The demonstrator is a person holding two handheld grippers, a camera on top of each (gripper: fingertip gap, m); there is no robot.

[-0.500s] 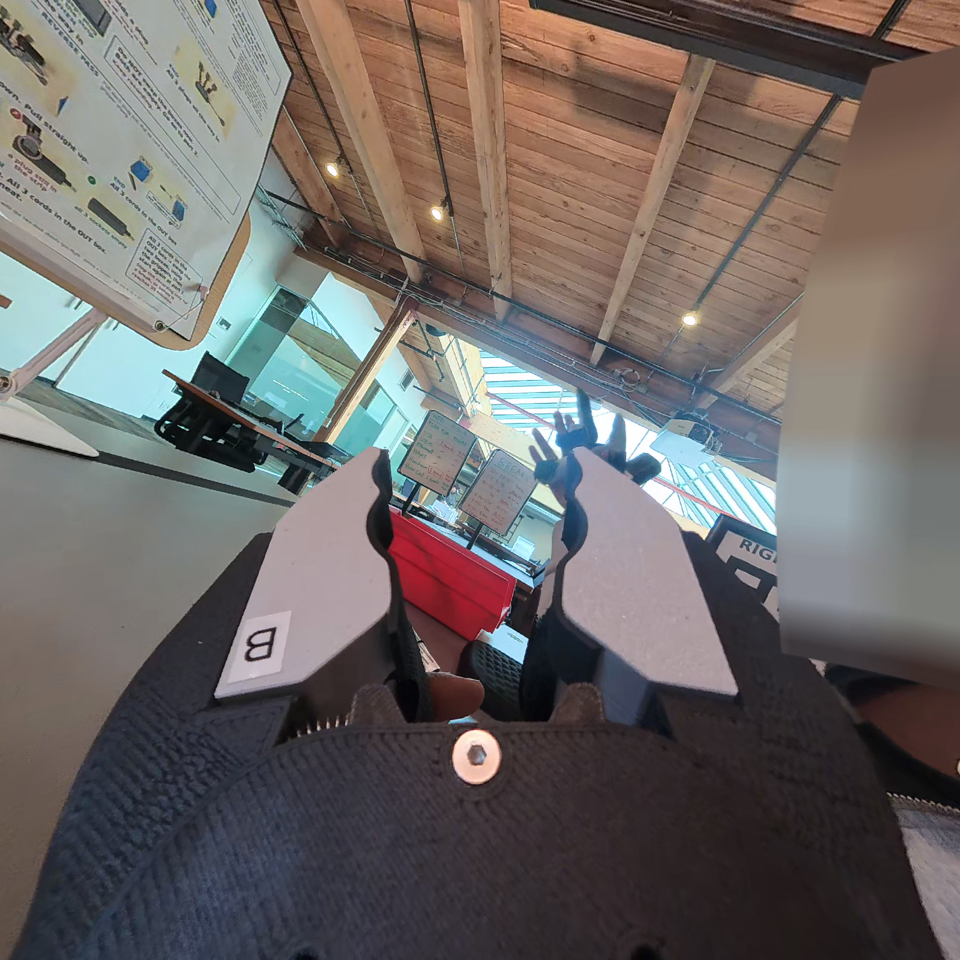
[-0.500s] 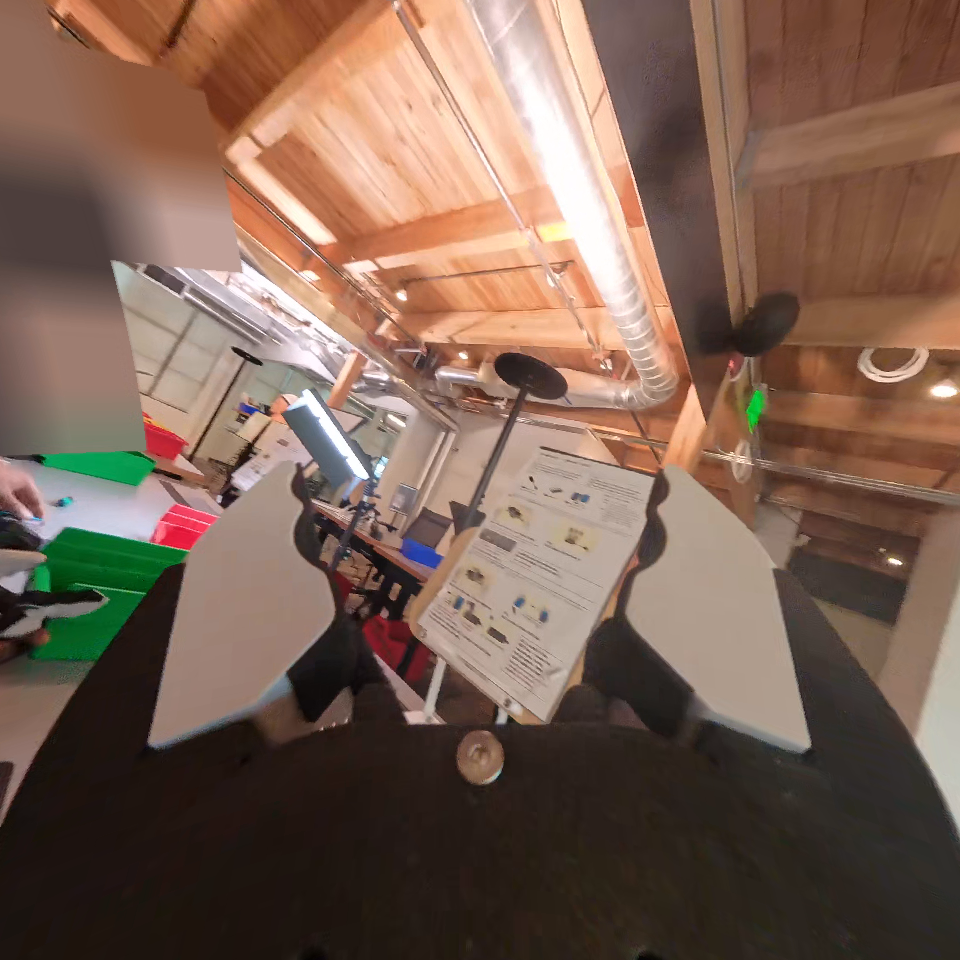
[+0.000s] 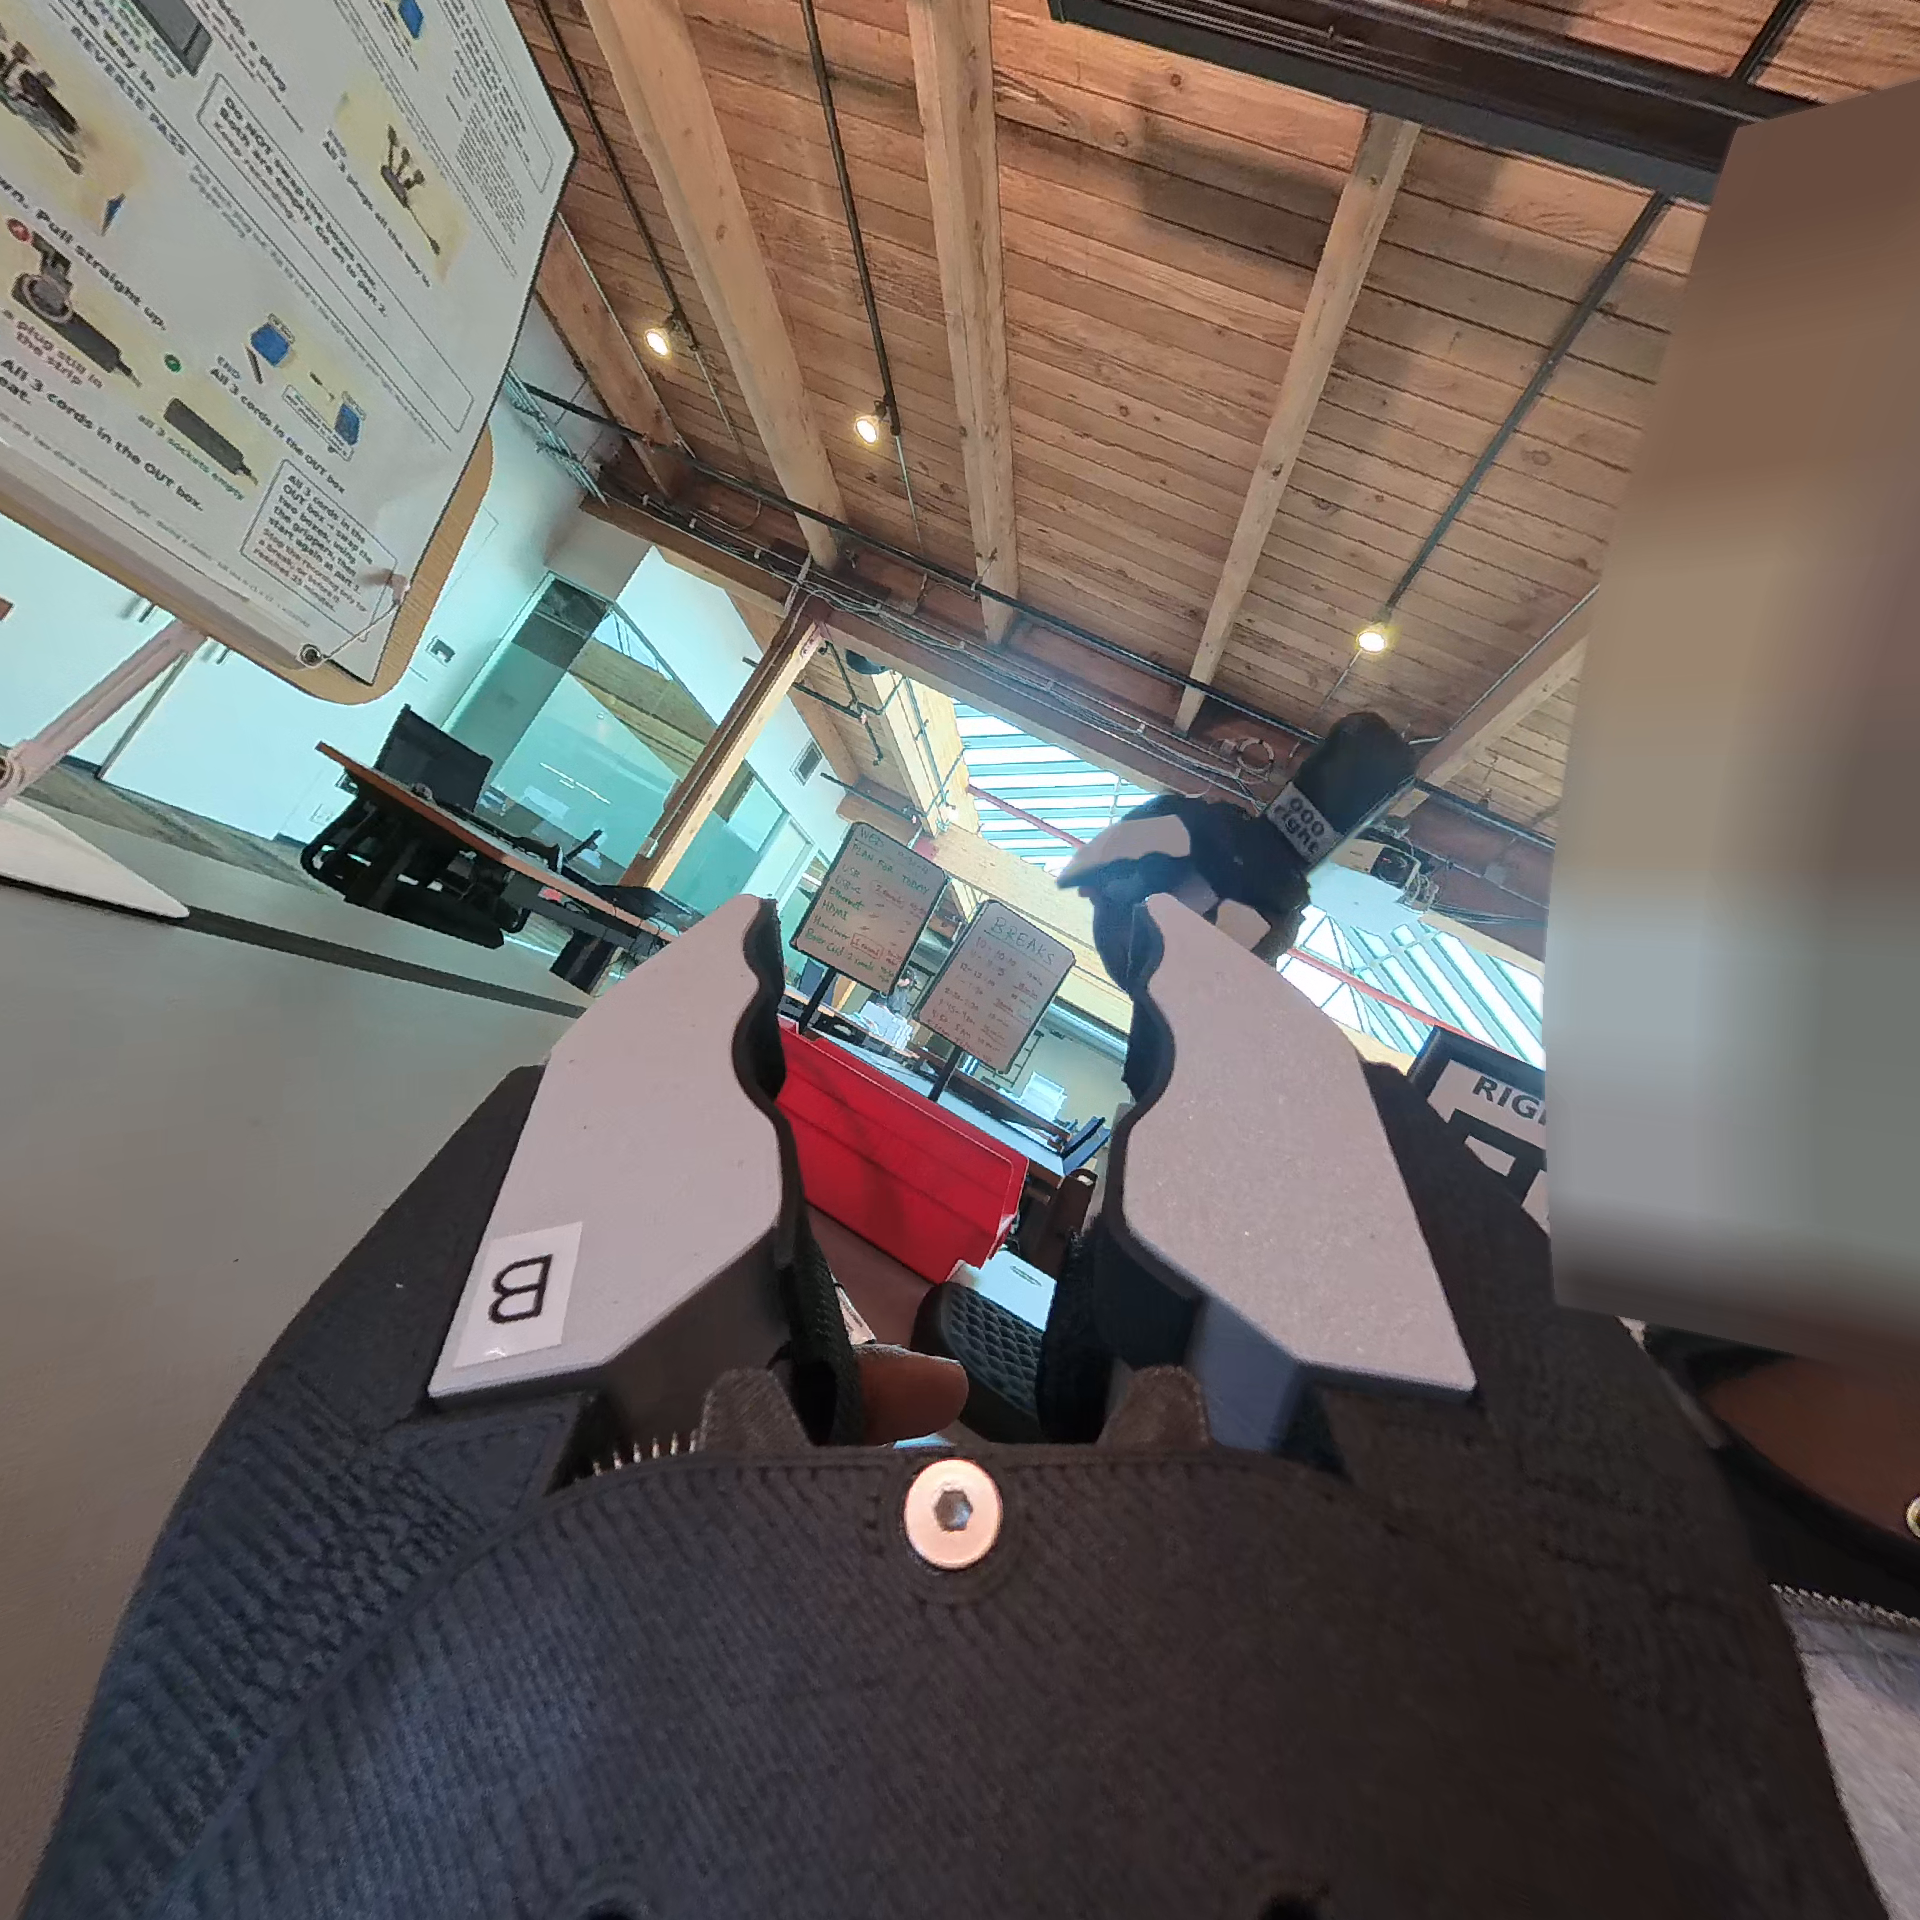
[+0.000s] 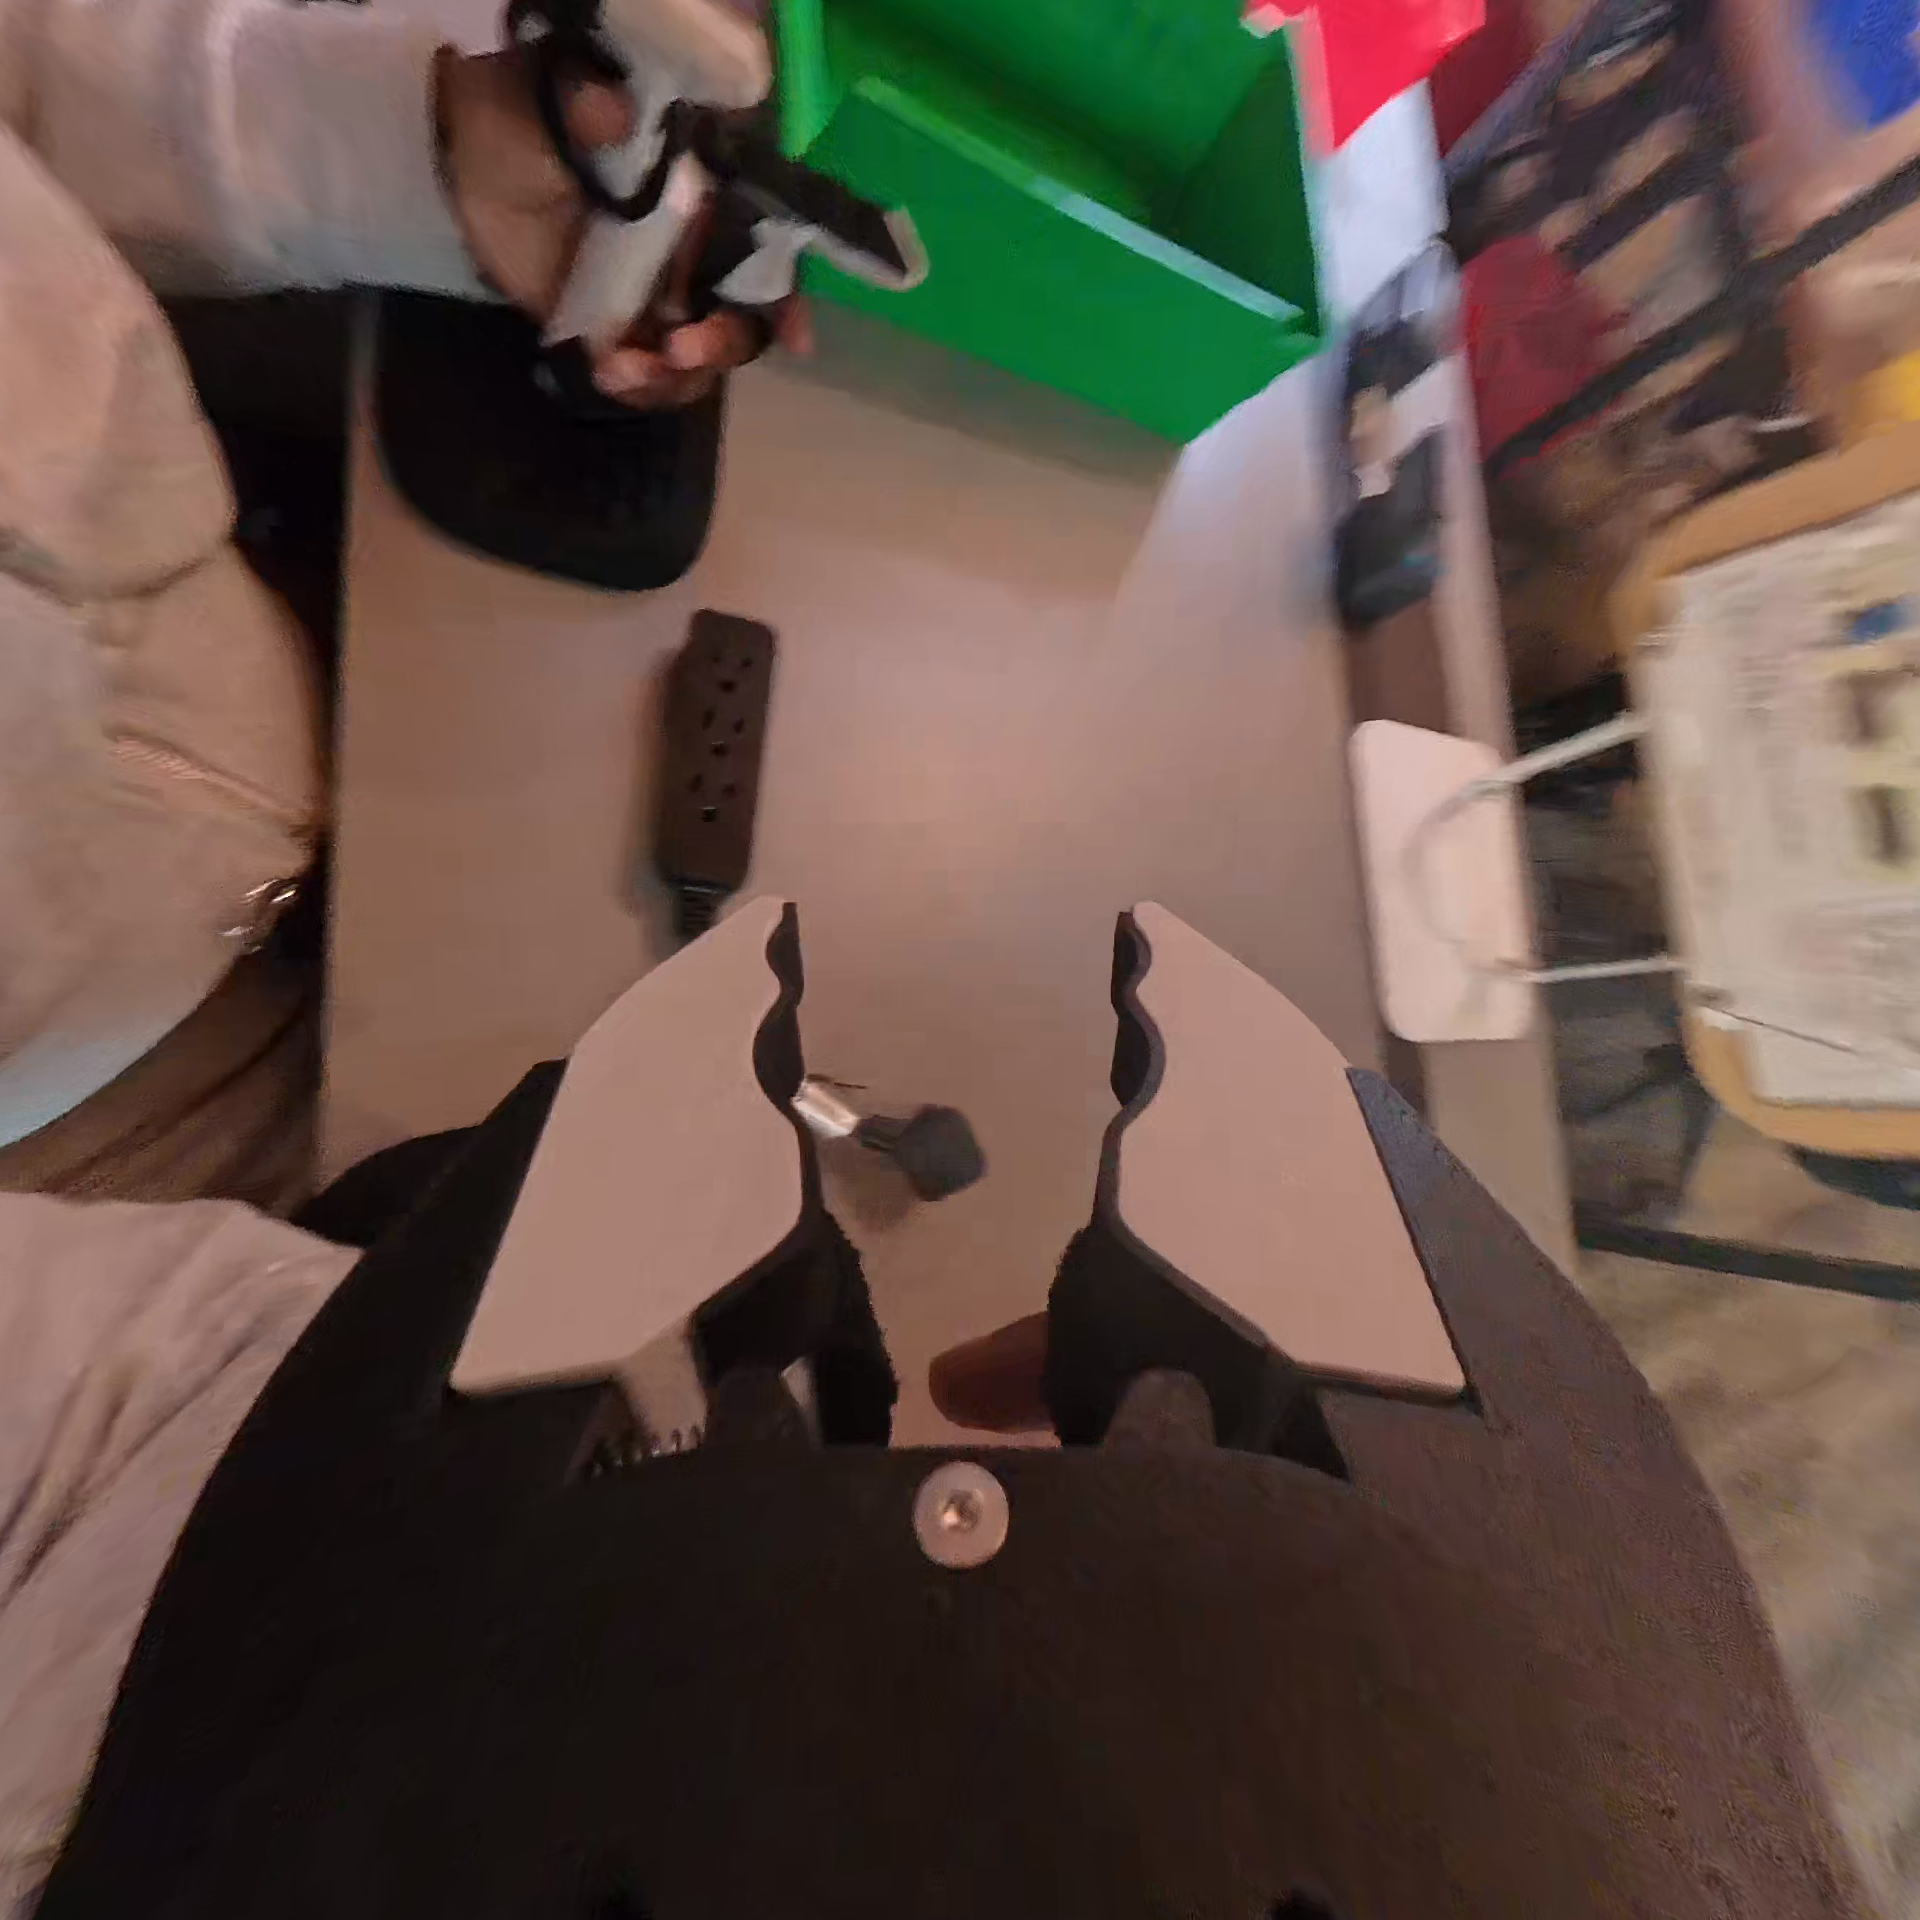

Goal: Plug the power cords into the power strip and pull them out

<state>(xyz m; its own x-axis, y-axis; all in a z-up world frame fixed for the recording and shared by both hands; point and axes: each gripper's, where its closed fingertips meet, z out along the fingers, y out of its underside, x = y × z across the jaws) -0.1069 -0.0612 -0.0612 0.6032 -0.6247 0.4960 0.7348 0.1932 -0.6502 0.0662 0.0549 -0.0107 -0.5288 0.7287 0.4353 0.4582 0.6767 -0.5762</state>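
Observation:
In the right wrist view a black power strip [image 4: 717, 748] lies flat on the grey table [image 4: 935, 644], sockets up and empty. My right gripper [image 4: 956, 925] is open and empty, pointing down at the table just right of the strip's near end. A small black piece with a metal tip [image 4: 894, 1138] lies on the table under its fingers. My left gripper [image 3: 956, 935] is open and empty and points up at the ceiling. It also shows in the right wrist view [image 4: 665, 208], held by a hand near the green bin. No power cord shows clearly.
A green bin [image 4: 1039, 208] stands beyond the strip, with a red bin [image 4: 1361, 52] behind it. A red bin [image 3: 894, 1153] is in front of the left gripper. An instruction board [image 3: 239, 291] stands on a white base [image 4: 1439, 883] at the table's right edge. The person's sleeve [image 4: 135, 727] lies along the left. The grippers' ends are close to 25 cm from one another.
My right gripper has swung from facing the ceiling and board down to the table and the power strip. My left gripper has hardly moved; the right gripper has shifted up and right in its view.

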